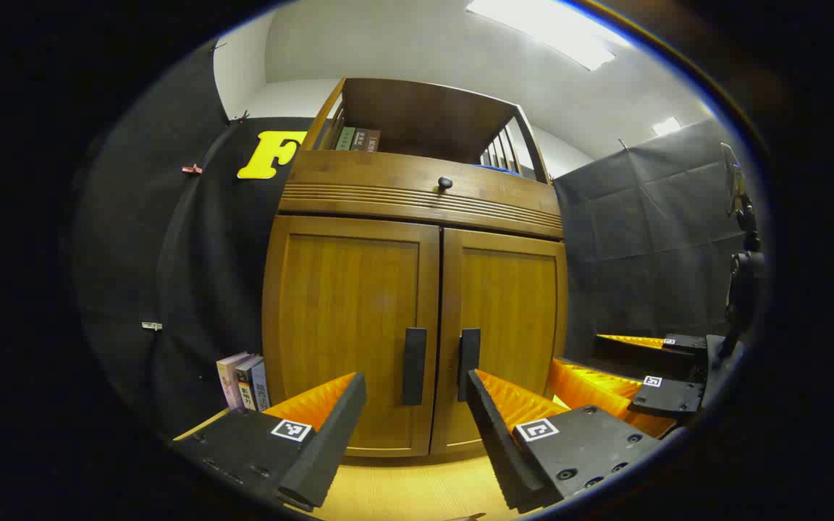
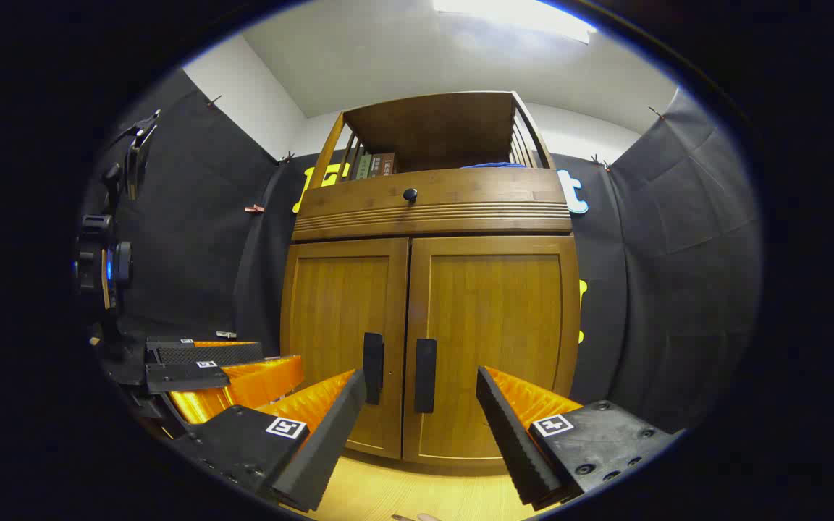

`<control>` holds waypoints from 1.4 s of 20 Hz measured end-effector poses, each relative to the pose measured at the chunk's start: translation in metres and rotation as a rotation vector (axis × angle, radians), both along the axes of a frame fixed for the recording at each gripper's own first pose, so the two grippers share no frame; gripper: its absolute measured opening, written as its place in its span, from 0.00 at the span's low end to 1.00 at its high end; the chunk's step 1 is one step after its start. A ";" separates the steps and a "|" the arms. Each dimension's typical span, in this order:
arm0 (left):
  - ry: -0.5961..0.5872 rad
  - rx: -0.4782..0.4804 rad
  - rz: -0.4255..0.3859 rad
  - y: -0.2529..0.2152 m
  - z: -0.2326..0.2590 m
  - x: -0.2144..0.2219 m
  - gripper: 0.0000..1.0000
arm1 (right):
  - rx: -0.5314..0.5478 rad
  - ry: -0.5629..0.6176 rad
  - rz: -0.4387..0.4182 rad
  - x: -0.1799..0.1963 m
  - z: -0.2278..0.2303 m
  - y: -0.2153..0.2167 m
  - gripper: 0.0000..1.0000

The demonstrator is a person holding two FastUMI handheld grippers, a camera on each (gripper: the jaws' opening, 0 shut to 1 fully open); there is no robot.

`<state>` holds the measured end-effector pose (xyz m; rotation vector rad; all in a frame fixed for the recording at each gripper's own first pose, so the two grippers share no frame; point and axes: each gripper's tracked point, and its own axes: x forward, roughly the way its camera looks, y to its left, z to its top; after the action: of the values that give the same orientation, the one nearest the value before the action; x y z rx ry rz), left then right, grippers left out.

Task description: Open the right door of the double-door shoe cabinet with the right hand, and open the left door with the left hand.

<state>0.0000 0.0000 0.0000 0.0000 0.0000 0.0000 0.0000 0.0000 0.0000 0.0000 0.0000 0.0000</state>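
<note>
we hold the left gripper [image 1: 417, 434] level, jaws spread wide and empty, with the right gripper [image 2: 420, 430] just beside it, equally wide.

Left hand-held gripper [image 1: 417, 427], lower frame: black serrated fingers, orange ribbed backing. Black base plates carry square fiducial tags and screws. Right hand-held gripper [image 2: 420, 427]: identical.
</note>
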 end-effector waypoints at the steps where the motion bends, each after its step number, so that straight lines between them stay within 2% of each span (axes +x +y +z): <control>1: -0.004 -0.002 -0.005 -0.001 0.001 0.000 0.84 | 0.006 0.000 -0.003 0.000 0.000 -0.002 0.97; 2: -0.009 -0.006 -0.008 -0.003 0.002 -0.001 0.87 | 0.011 0.000 -0.002 0.001 0.000 -0.002 0.97; 5: -0.021 -0.004 0.016 0.003 0.005 0.001 0.88 | 0.031 0.005 0.003 0.000 0.000 -0.005 0.97; 7: -0.027 -0.011 0.027 0.005 0.005 0.002 0.88 | 0.027 0.001 -0.001 0.001 0.001 -0.007 0.97; 9: -0.028 -0.019 0.031 0.007 0.005 0.003 0.92 | 0.008 -0.003 -0.005 0.002 -0.001 -0.006 0.97; 10: -0.026 -0.023 0.031 0.008 0.003 0.003 0.92 | -0.003 -0.002 -0.011 0.003 -0.005 -0.006 0.99; 15: -0.044 -0.029 0.034 0.013 0.009 0.001 0.92 | -0.009 0.003 -0.009 0.008 -0.004 -0.005 0.97; 16: -0.043 -0.021 0.038 0.014 0.008 0.001 0.88 | -0.009 0.001 -0.012 0.009 -0.005 -0.007 0.97; 17: -0.044 -0.014 0.037 0.014 0.009 0.002 0.92 | -0.010 0.001 -0.013 0.011 -0.005 -0.007 0.97; 28: -0.047 -0.016 0.017 0.017 0.009 -0.001 0.92 | -0.031 -0.001 -0.001 0.027 -0.011 0.005 0.97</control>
<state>-0.0005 0.0172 0.0087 -0.0158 -0.0471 0.0170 0.0267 0.0054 -0.0112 -0.0309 -0.0013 -0.0010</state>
